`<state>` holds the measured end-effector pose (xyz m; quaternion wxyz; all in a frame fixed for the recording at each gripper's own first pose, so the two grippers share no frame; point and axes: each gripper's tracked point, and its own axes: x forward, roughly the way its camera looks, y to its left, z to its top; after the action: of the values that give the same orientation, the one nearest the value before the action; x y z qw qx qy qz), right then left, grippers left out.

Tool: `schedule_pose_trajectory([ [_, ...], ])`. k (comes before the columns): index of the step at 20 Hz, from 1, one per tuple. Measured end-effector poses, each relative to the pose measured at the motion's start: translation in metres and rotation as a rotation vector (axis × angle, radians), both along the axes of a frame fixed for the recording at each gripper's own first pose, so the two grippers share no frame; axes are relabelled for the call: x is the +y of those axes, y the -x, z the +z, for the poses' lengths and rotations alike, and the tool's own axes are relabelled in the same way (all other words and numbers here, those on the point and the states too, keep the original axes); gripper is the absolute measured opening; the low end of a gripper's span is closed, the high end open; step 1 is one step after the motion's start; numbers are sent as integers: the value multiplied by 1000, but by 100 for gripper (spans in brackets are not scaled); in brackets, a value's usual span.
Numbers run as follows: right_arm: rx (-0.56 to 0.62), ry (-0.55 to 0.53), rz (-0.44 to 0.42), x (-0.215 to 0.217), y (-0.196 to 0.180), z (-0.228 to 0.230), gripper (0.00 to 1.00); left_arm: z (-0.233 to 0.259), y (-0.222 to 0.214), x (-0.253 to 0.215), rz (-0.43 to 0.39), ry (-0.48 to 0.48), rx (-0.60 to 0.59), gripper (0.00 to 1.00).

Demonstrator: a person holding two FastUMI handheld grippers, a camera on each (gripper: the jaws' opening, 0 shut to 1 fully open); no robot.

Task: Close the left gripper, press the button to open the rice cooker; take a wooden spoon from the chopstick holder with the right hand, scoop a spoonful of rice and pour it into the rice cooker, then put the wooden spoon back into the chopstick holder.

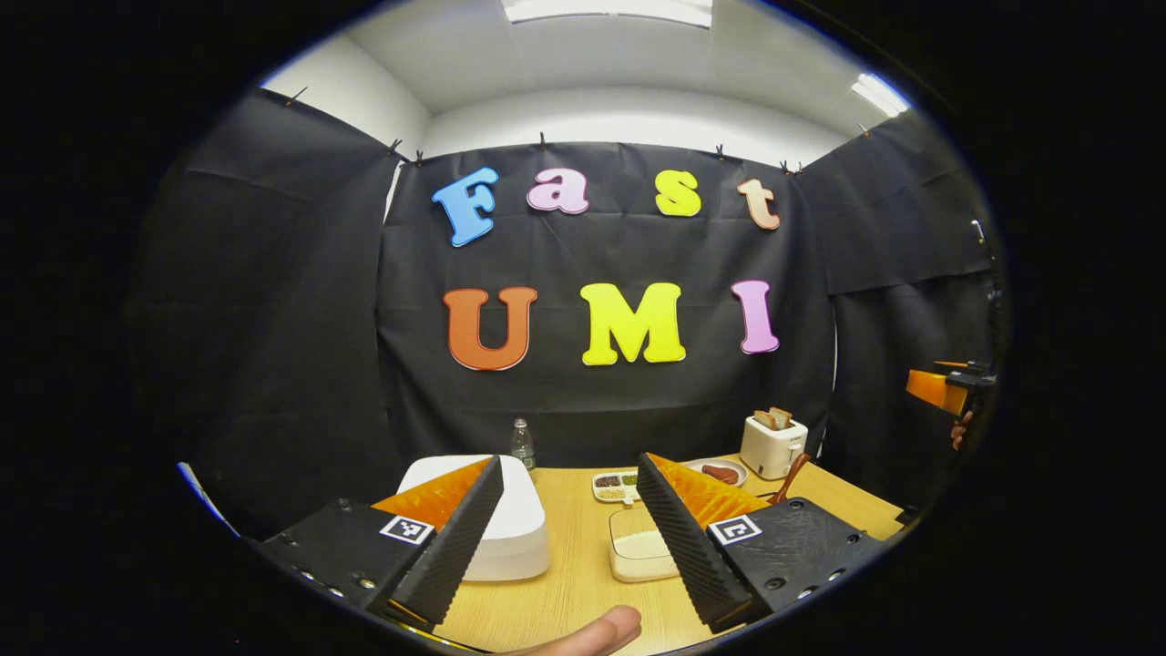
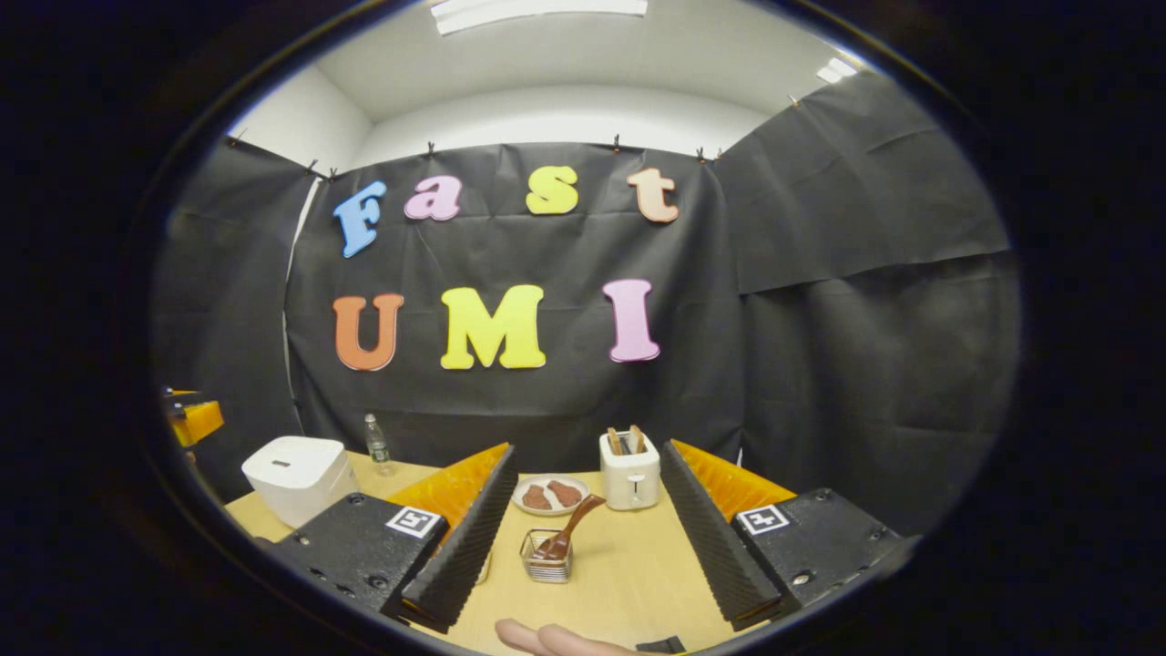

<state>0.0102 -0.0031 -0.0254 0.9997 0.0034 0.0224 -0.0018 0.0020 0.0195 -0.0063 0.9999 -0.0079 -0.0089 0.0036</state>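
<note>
Rice cooker: white, lid down, at the table's left end, partly behind the left gripper, whose jaws stand wide apart, empty. First step pending: clench those jaws, then press the lid button squarely. Wooden spoon: leaning in the chopstick holder, right of the cooker. Right gripper: spread, holding nothing.

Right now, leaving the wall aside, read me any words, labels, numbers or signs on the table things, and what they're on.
Readable text: none.
Bottle label: too small to read.
Square markers on the left hand-held gripper: patterns, not words.
Rice cooker and toaster: no lettering visible.
</note>
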Motion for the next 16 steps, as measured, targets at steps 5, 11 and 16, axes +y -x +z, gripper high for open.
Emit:
schedule_pose_trajectory([
  [5, 8, -13, 6, 6, -5, -7, 100, -1, -6, 8, -17, 10, -18, 73],
  [11, -12, -34, 37, 25, -5, -13, 100, -21, -26, 39, -1, 31, 47, 41],
  [16, -17, -38, 65, 39, -11, -26, 100, -46, -47, 82, 60, 79, 124, 26],
])
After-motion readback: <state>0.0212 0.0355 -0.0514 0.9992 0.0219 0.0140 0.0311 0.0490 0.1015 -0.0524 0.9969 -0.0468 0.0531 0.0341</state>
